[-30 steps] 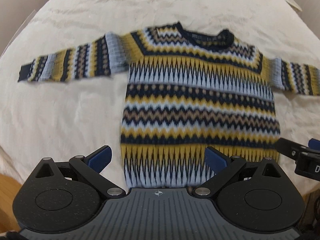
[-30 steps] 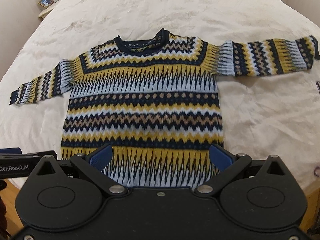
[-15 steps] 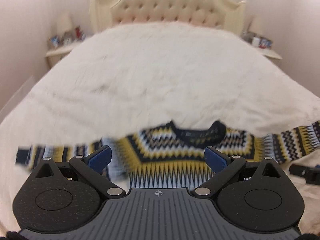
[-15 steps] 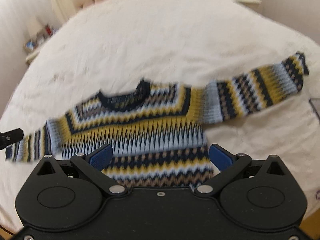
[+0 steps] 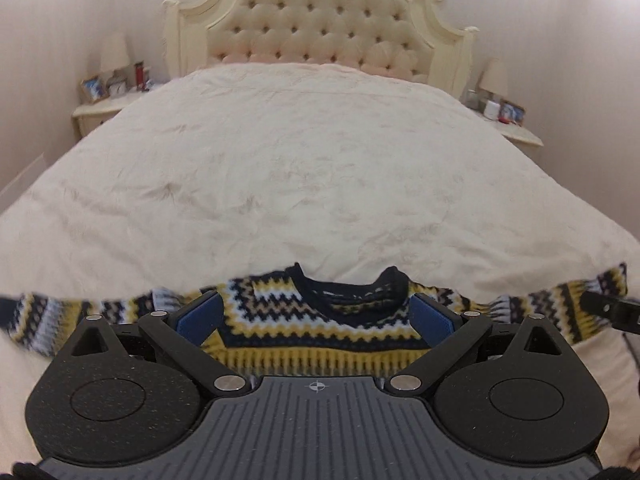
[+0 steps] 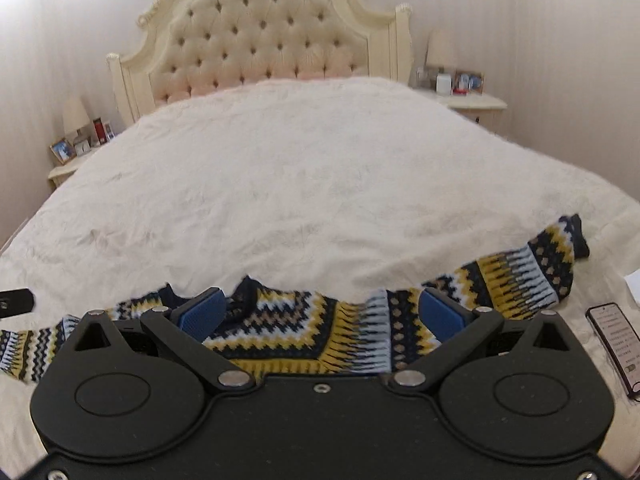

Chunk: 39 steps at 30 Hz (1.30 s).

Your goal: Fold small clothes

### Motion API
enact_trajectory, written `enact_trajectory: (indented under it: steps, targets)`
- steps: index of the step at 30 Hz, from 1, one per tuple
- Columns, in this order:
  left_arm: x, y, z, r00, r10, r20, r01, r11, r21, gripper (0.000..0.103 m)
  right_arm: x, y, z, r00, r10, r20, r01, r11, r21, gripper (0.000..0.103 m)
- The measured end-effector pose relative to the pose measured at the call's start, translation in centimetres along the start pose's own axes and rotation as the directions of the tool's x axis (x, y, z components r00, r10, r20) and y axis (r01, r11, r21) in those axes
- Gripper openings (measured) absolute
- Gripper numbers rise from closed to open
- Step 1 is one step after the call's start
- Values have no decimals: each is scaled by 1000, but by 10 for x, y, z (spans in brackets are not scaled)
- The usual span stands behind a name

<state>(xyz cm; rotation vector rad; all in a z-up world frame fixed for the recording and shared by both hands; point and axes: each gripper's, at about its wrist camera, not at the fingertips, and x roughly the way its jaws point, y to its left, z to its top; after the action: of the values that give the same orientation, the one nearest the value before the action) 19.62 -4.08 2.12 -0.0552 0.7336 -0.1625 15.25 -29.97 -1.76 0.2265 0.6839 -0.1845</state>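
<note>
A small knitted sweater (image 5: 320, 320) with navy, yellow, light blue and tan zigzag bands lies flat on the bed, sleeves spread to both sides. In the left wrist view only its collar and shoulders show above my left gripper (image 5: 316, 316), which is open and empty over the chest. In the right wrist view the sweater (image 6: 312, 328) shows its collar, right shoulder and right sleeve (image 6: 520, 276). My right gripper (image 6: 320, 316) is open and empty over the right shoulder. The sweater's lower body is hidden under both grippers.
The cream bedspread (image 5: 300, 168) stretches to a tufted headboard (image 5: 320, 28). Nightstands with lamps and small items stand at left (image 5: 108, 96) and right (image 5: 504, 120). A phone (image 6: 616, 340) lies on the bed beside the right sleeve.
Both cameras have tilted up from looking down on the whole sweater to looking along the bed toward the headboard. Both grippers stay open. The sweater has not moved.
</note>
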Motion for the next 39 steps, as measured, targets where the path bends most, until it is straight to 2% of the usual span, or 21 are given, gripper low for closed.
enact_trajectory:
  steps: [4,9,11,12,13,19,23,25,29,30,32,34,36,37,39]
  targets:
    - [8,-17,-6,996,43,-80,-46,998,-37,100,23,-42,4,996,43,-77,-39,998,41,102]
    - [18,-36,-16,983,80,-166,-94,993,-77,100,47,-100,13,988,17,-154,-11,999,41,102]
    - [19,-44,-21,979,92,-183,-111,989,-97,100,54,-126,17,985,-3,-173,11,999,43,99]
    - [20,-48,-23,977,101,-190,-122,987,-101,100,59,-138,19,983,-13,-184,22,999,48,95]
    - [20,-51,-25,974,109,-197,-132,986,-106,100,64,-153,22,980,-27,-199,38,998,55,91]
    - [27,-65,-33,962,145,-232,-179,975,-130,100,86,-221,33,955,-189,-230,209,975,69,89]
    - [31,-65,-37,953,165,-254,-202,971,-128,100,98,-249,41,942,-243,-231,261,964,50,87]
    - [30,-64,-37,950,172,-259,-210,970,-126,100,103,-259,44,945,-241,-222,260,964,59,87]
    - [29,-61,-40,943,194,-269,-235,964,-127,100,114,-278,46,956,-178,-235,216,965,147,85]
    - [30,-60,-40,942,194,-274,-236,962,-133,100,118,-280,46,953,-176,-245,217,965,149,83]
    - [32,-59,-42,940,185,-285,-232,963,-140,100,131,-284,44,951,-152,-270,198,968,154,66]
    - [32,-58,-44,939,186,-289,-232,963,-133,100,139,-288,42,953,-80,-294,145,967,208,29]
    - [33,-58,-45,939,189,-288,-232,965,-123,100,137,-284,43,959,-67,-276,136,961,240,25]
    - [33,-57,-46,939,189,-288,-231,965,-120,100,134,-278,44,964,-60,-260,124,964,237,18]
    - [33,-54,-47,939,187,-287,-228,967,-117,100,128,-265,47,970,-36,-242,95,967,237,17]
